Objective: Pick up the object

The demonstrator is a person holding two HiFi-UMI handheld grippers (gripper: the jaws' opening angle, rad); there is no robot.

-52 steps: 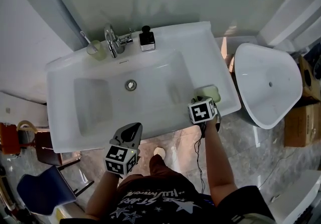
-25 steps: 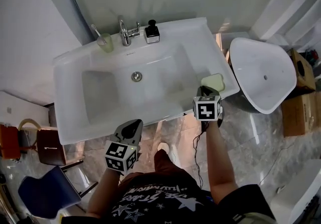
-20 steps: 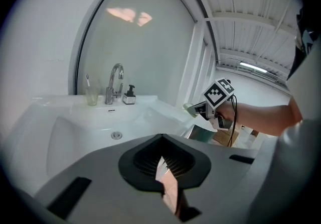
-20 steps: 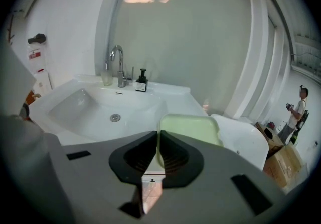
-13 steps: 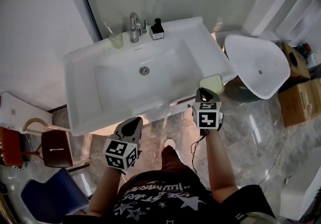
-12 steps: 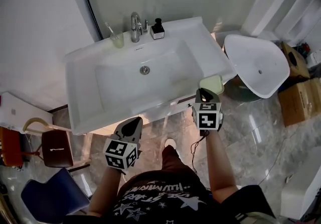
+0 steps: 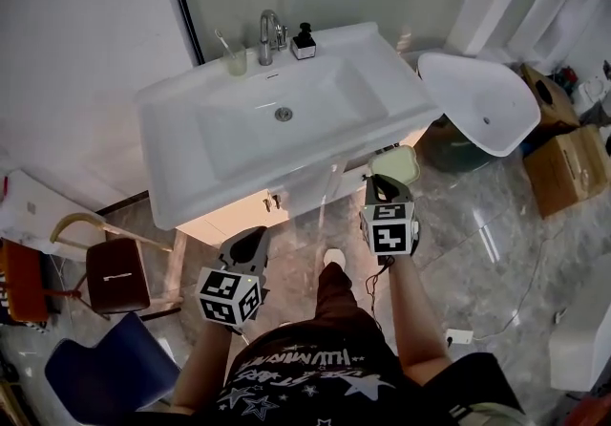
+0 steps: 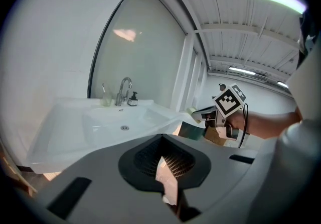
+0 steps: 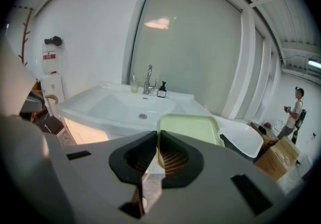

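The object is a pale green soap dish (image 7: 397, 164), a shallow tray with rounded corners. My right gripper (image 7: 380, 182) is shut on its near rim and holds it in the air, off the front right corner of the white sink (image 7: 181, 181), over the floor. In the right gripper view the soap dish (image 9: 190, 126) sticks out level beyond the closed jaws of my right gripper (image 9: 157, 137). My left gripper (image 7: 250, 244) hangs lower left in front of the sink, shut with nothing in it. The left gripper view shows my left gripper (image 8: 161, 140) closed and the soap dish (image 8: 192, 111) at the right.
A faucet (image 7: 269, 32), a soap dispenser (image 7: 305, 42) and a cup with a toothbrush (image 7: 235, 58) stand on the sink's back edge. A white basin (image 7: 477, 99) leans at the right, cardboard boxes (image 7: 563, 161) beyond. A brown stool (image 7: 116, 276) and blue chair (image 7: 100, 376) stand left. A person (image 9: 296, 110) stands far right.
The soap dish has come off the sink's front right corner with my right gripper. Both grippers and the camera have drawn back from the sink.
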